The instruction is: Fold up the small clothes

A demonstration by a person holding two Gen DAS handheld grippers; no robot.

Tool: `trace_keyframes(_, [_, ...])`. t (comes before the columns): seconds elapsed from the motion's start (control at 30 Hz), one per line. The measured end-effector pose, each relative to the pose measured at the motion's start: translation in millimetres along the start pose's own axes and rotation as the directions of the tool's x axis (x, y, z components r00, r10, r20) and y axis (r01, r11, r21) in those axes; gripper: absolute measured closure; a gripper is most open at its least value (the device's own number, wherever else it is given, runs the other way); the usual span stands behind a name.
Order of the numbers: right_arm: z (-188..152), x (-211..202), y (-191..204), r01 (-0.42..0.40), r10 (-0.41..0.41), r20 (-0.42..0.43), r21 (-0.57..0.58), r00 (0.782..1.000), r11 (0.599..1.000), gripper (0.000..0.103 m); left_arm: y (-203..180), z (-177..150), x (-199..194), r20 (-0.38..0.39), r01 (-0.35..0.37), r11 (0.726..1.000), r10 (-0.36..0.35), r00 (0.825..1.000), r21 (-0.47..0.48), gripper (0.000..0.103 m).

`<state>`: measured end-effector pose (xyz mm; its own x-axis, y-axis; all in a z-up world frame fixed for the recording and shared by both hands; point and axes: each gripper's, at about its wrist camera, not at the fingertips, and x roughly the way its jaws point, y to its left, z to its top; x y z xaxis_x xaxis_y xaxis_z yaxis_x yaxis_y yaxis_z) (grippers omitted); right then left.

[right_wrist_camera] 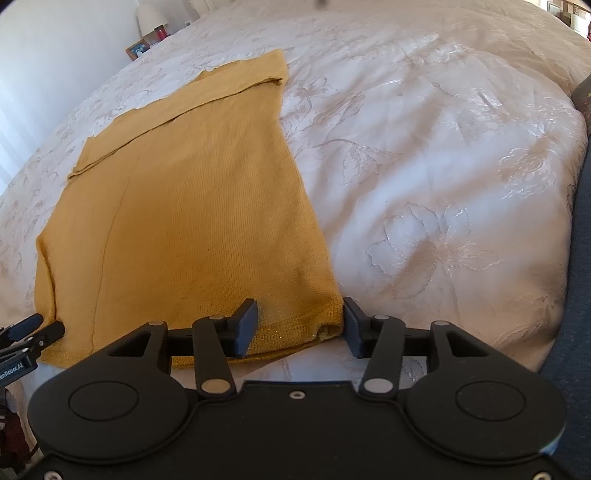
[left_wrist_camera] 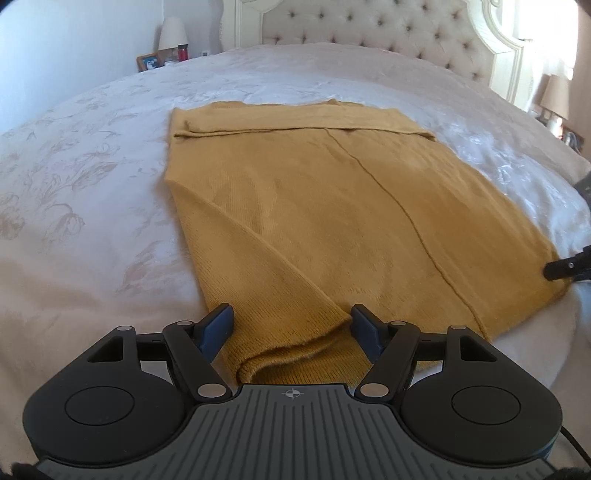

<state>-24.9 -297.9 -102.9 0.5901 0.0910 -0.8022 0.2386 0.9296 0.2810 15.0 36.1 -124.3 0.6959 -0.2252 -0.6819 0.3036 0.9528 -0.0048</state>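
A mustard-yellow knit sweater (left_wrist_camera: 314, 206) lies flat on the white embroidered bedspread (left_wrist_camera: 81, 192), its sleeves folded in over the body. My left gripper (left_wrist_camera: 291, 326) is open at the near left end, with a folded sleeve cuff (left_wrist_camera: 295, 350) lying loose between its fingers. In the right wrist view the same sweater (right_wrist_camera: 184, 206) stretches away to the left. My right gripper (right_wrist_camera: 299, 321) is open around the near right hem corner (right_wrist_camera: 325, 325); its pads are not pressing the fabric. The right gripper's fingertip (left_wrist_camera: 557, 267) shows at the sweater's right edge, and the left gripper's fingertips (right_wrist_camera: 37, 328) show at the far left.
A tufted cream headboard (left_wrist_camera: 369, 29) closes off the far end of the bed. A lamp (left_wrist_camera: 171, 33), a photo frame (left_wrist_camera: 147, 61) and a red cup (left_wrist_camera: 182, 52) stand on the far-left nightstand. A second lamp (left_wrist_camera: 554, 96) is at the right. A dark blue surface (right_wrist_camera: 580, 258) borders the bed's right edge.
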Motion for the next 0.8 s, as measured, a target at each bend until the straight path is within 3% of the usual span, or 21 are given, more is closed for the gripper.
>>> trace_keyframes(0.07, [-0.1, 0.3, 0.3, -0.001, 0.001, 0.000, 0.000, 1.000, 1.000, 0.045, 0.7, 0.2, -0.1, 0.005, 0.002, 1.000, -0.002, 1.000, 0.000, 0.036])
trace_keyframes(0.17, [0.4, 1.2, 0.4, -0.005, 0.005, -0.002, 0.001, 1.000, 1.000, 0.044, 7.7, -0.8, -4.6, 0.025, 0.003, 0.999, -0.002, 1.000, -0.038, 0.053])
trace_keyframes(0.27, [1.0, 0.8, -0.9, -0.010, 0.010, -0.002, 0.006, 1.000, 1.000, 0.044, 23.6, -3.0, -13.2, 0.041, -0.059, 0.990, 0.064, 0.997, -0.126, 0.055])
trace_keyframes(0.4, [1.2, 1.2, -1.3, -0.011, 0.011, -0.005, 0.007, 1.000, 1.000, 0.044, 54.4, -8.2, -28.5, 0.015, -0.173, 0.938, 0.186, 0.982, -0.301, 0.055])
trace_keyframes(0.5, [1.6, 1.8, -0.5, -0.010, 0.010, -0.008, 0.000, 1.000, 1.000, 0.043, 65.3, -8.9, -35.8, 0.000, -0.207, 0.913, 0.221, 0.975, -0.351, 0.055])
trace_keyframes(0.6, [1.3, 2.1, 0.0, -0.009, 0.009, -0.009, -0.003, 1.000, 1.000, 0.043, 68.8, -8.3, -33.7, -0.012, -0.172, 0.912, 0.181, 0.983, -0.372, 0.055])
trace_keyframes(0.8, [1.7, 2.2, -1.4, -0.015, 0.015, -0.012, 0.005, 1.000, 1.000, 0.042, 69.1, -10.3, -24.1, 0.047, -0.003, 0.909, 0.025, 0.999, -0.417, 0.044])
